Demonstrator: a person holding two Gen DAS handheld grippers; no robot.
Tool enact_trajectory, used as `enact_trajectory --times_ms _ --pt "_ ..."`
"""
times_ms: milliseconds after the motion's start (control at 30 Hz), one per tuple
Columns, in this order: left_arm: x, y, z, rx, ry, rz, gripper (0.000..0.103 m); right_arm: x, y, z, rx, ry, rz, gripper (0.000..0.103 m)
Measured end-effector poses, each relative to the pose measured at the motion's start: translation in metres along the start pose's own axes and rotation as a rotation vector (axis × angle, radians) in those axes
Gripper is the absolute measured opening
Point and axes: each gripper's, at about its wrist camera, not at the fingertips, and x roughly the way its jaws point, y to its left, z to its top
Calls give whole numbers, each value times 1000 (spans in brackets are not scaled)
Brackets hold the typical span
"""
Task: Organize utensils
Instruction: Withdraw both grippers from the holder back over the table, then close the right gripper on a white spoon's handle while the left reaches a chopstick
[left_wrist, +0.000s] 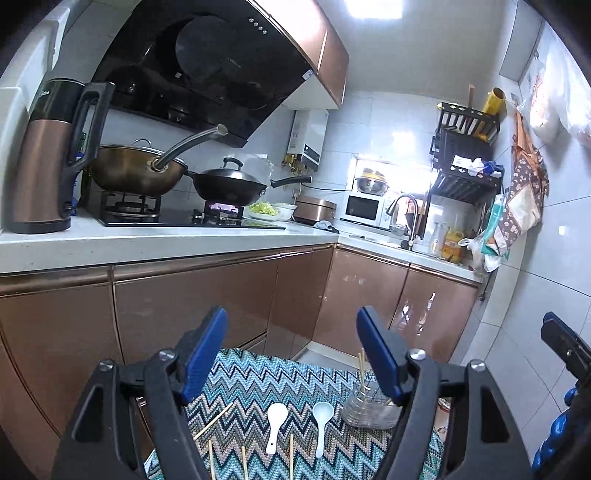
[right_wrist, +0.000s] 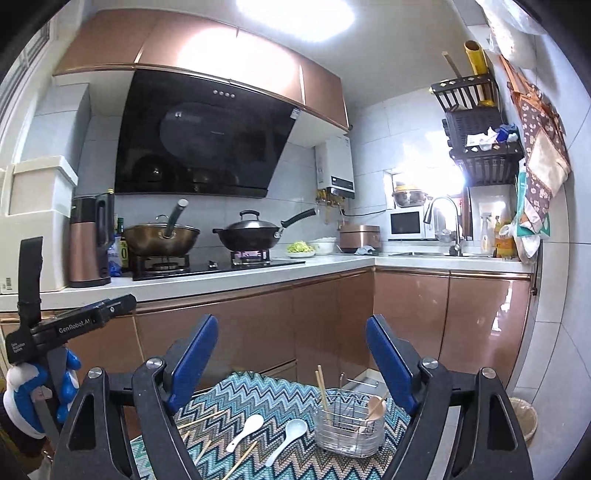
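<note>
A: Left gripper (left_wrist: 291, 354)?
B: Black frame, blue pads, silver screws.
A: Right gripper (right_wrist: 291, 354)?
B: Same build. Left unit's body reads "GenRobot.AI"; blue-and-white glove (right_wrist: 29, 391).

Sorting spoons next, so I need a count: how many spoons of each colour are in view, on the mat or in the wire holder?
White spoon, on the mat: 1
Pale blue spoon, on the mat: 1
Tan spoon, in the wire holder: 1
Total: 3
</note>
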Motion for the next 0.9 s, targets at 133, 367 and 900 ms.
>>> enact_trajectory --times_ms 133,367,900 --pt "-4 9 -2 -10 9 5 71 -1 7 -1 -6 7 8 81" --pt "16 29 -20 -35 83 36 71 21 6 -18 19 74 45 77" --pt "129 68 -105 -70 367 54 71 145 5 -113 110 387 105 60"
